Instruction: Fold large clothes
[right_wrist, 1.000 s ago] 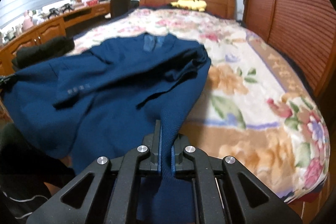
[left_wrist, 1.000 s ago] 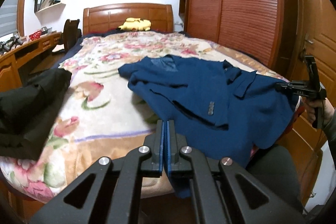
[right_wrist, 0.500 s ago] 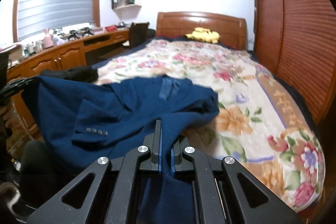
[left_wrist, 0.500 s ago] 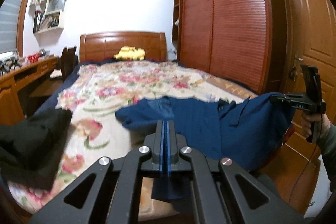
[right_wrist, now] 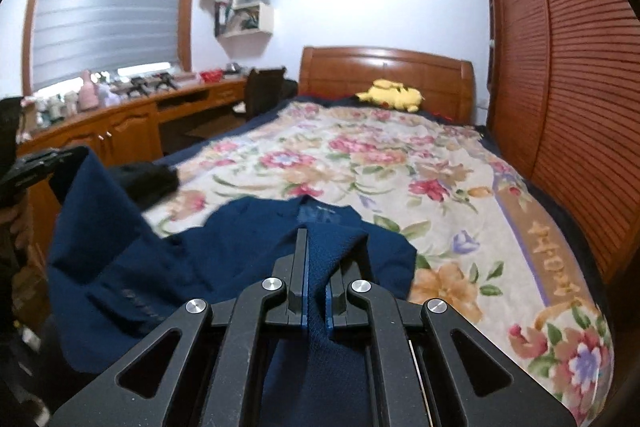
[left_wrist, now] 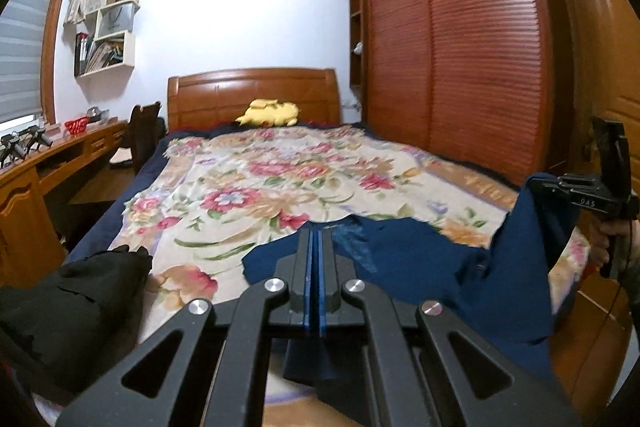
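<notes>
1. The left hand-held gripper [left_wrist: 315, 267] has its jaws fully closed, pinching an edge of the dark blue woven jacket [left_wrist: 404, 259].
2. The right hand-held gripper [right_wrist: 316, 275] is clamped on a fold of the same jacket [right_wrist: 224, 255]; cloth fills the narrow gap between its blue pads [right_wrist: 306, 291].
3. The jacket hangs between both grippers at the foot of the bed; its collar end lies on the floral bedspread [left_wrist: 280, 187].
4. A crumpled black garment [left_wrist: 76, 303] lies on the bedspread's left corner, apart from the jacket.
5. A yellow plush toy [right_wrist: 390, 95] rests against the wooden headboard [right_wrist: 384, 67].
</notes>
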Demonstrator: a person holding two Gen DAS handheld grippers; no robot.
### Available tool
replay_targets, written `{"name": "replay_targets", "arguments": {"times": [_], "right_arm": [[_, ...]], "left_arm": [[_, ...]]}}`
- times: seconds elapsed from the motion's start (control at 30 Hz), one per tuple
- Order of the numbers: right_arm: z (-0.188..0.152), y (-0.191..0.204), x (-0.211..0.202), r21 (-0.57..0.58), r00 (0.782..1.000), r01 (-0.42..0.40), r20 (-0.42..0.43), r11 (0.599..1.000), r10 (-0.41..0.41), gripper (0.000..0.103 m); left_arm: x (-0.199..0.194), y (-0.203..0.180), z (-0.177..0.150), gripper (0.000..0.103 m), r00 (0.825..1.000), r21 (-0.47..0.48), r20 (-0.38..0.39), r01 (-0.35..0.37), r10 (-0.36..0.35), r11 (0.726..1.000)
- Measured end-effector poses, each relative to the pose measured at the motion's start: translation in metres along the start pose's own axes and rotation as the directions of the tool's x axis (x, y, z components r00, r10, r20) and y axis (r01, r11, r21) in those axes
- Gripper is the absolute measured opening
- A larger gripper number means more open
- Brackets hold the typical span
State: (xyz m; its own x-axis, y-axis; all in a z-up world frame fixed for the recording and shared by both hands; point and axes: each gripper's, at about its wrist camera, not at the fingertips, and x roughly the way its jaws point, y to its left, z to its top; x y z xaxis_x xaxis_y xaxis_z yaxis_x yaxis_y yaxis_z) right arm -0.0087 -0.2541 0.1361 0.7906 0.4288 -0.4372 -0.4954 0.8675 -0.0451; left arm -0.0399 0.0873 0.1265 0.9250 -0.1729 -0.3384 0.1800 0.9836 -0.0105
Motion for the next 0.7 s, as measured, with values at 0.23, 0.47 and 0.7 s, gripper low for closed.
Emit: {"name": "replay_targets", "arguments": {"times": [0.23, 0.47, 0.7], "right_arm": [[0.004, -0.043, 0.087, 0.035, 0.998, 0.039, -0.051, 0.999, -0.037, 0.003], [0.004, -0.08, 0.178, 0.012, 0.989, 0.099, -0.112, 0.995, -0.097, 0.003], [-0.001, -0.125, 0.237, 0.081, 0.978, 0.173, -0.134, 0.982, -0.162, 0.003]], "left_arm": [[0.09, 0.04, -0.001, 0.0, 0.994, -0.019, -0.072, -0.079, 0.077, 0.997], [0.169, 0.072, -0.001, 0.0, 0.982, -0.03, -0.133, -0.141, 0.136, 0.989], [0.226, 0.092, -0.001, 0.0, 0.97, -0.035, -0.168, -0.185, 0.176, 0.982]]}}
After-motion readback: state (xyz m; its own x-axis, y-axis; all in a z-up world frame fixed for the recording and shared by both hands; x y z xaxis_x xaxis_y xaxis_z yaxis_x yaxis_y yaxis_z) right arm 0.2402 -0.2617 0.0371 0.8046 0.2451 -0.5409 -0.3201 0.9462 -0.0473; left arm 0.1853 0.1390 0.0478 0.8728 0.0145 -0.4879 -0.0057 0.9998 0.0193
